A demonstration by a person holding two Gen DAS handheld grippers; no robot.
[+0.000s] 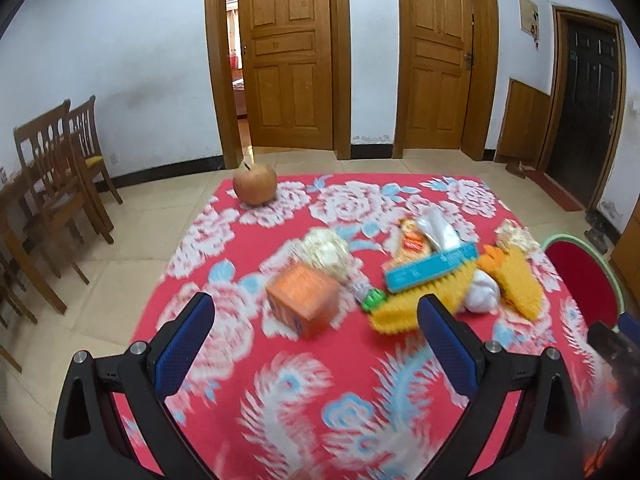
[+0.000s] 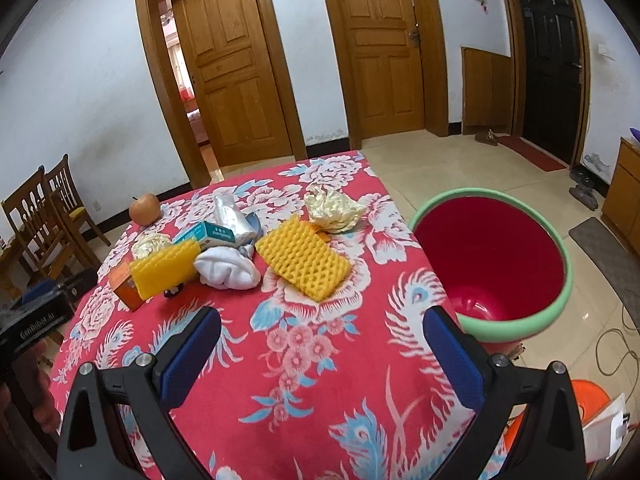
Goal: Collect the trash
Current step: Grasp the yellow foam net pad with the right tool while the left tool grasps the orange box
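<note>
Both tools are wide open and holding nothing: our left tool (image 1: 316, 312) hangs over the near-left part of the counter (image 2: 320, 380), our right tool (image 2: 322, 330) over the near-right part, both clear of the red floral cloth. The trash sits in a loose cluster mid-counter. From the right wrist view we see a yellow foam net (image 2: 303, 258) lying flat just right of a white crumpled tissue (image 2: 228, 270), and a 2nd yellow foam net (image 2: 166, 272) left of the tissue, leaning on an orange box (image 2: 122, 284). Behind them lie a teal carton (image 2: 208, 236) and a silvery wrapper (image 2: 230, 214), touching each other. A cream crumpled paper ball (image 2: 334, 208) sits near the far-right edge, and a 2nd paper ball (image 2: 150, 244) is behind the orange box. An apple (image 2: 145, 209) stands apart at the far-left corner. The red bin with the green rim (image 2: 558, 248) stands on the floor just beside the counter's right edge. The left wrist view is motion-blurred; a green-capped item (image 1: 372, 300) next to the orange box is too smeared to identify.
</note>
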